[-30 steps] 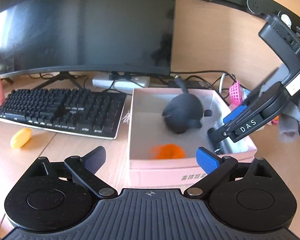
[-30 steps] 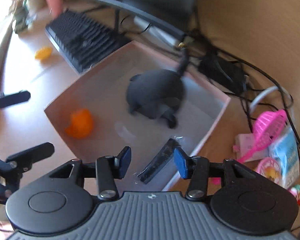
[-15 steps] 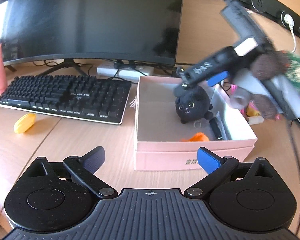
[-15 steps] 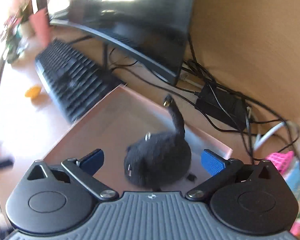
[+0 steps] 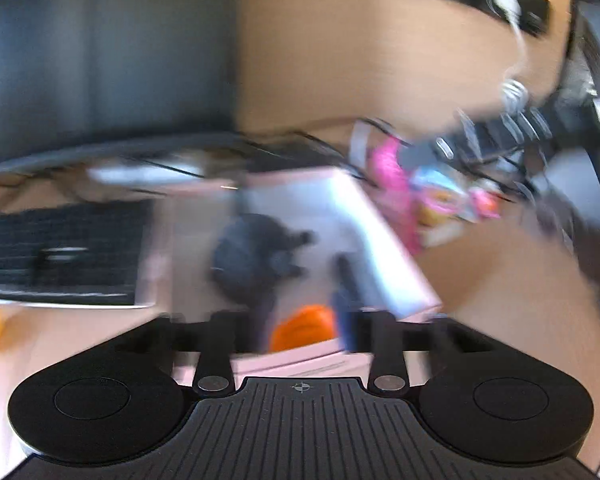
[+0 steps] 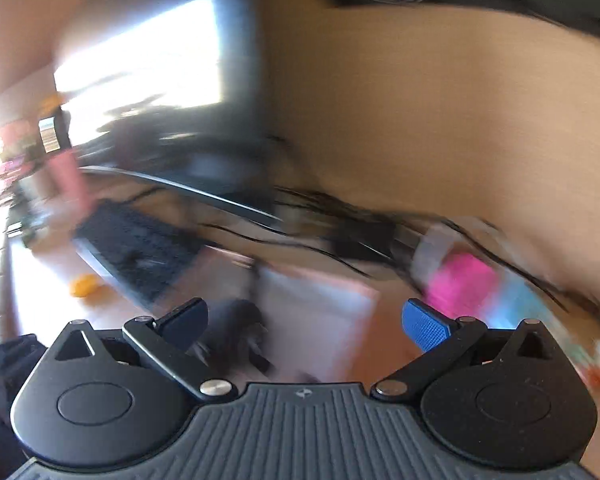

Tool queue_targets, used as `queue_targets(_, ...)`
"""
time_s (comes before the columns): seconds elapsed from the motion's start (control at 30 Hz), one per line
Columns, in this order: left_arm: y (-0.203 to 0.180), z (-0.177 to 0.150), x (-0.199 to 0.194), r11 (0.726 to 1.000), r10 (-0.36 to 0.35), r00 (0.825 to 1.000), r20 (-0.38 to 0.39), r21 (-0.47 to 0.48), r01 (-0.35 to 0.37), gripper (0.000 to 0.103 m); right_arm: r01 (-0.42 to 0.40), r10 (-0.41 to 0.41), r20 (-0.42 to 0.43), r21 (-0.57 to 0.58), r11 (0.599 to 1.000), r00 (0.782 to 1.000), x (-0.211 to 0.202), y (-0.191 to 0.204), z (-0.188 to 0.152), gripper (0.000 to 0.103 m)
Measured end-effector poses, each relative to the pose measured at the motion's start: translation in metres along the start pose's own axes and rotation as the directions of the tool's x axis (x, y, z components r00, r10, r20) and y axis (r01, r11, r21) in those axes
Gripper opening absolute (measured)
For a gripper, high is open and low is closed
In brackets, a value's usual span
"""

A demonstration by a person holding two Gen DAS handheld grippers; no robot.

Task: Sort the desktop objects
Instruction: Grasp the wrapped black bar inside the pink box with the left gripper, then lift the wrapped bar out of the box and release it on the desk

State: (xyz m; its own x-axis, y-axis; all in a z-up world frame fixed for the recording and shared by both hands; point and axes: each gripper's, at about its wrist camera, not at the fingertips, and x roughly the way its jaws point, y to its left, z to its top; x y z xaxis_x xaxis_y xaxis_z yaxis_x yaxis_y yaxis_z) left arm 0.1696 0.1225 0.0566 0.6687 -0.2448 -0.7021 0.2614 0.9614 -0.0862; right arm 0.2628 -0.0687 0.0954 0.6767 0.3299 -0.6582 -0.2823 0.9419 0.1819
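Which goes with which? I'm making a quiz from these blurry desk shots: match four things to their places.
Things:
1. black plush
2. orange ball
3. yellow toy
4. pink toy

Places:
A. on the desk beside the keyboard
B. near corner of the pink box
C. outside the box, past its far right corner
D. middle of the box

Pairs: 1-D, 2-B, 3-A, 4-C
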Motion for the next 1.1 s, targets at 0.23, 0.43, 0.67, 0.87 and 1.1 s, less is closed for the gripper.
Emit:
queue_targets(0.23, -0.008, 0.042, 0.075, 0.983, -0.151, 0.966, -0.211, 0.076, 0.17, 0.032, 0.141, -0.124, -0.076, 0.291, 0.946, 0.989, -0.036, -0.065, -0.082, 0.103)
queue_targets(0.43, -0.015, 0.05, 0.127, 0.971, -0.158, 0.917, -0.365, 0.11, 0.211, 0.033, 0.226, -0.199, -0.106, 0.455, 0.861, 0.974, -0.049, -0.091, -0.132, 0.103)
queue_targets(0.67, -0.021, 0.052, 0.152, 0.968, -0.157, 0.897, -0.414, 0.115, 0.223, 0.045, 0.269, -0.225, -0.147, 0.534, 0.802, 0.963, -0.055, -0.093, -0.147, 0.103)
queue_targets(0.87, -0.019, 0.052, 0.136, 0.977, -0.084, 0.934, -0.346, 0.155, 0.145, 0.022, 0.269, -0.218, -0.158, 0.536, 0.8, 0.963, -0.055, -0.093, -0.147, 0.103)
queue_targets(1.1, -0.033, 0.062, 0.06, 0.978, -0.079, 0.985, -0.154, 0.178, 0.107, 0.022, 0.241, -0.179, -0.168, 0.512, 0.825, 0.969, -0.051, -0.102, -0.144, 0.103)
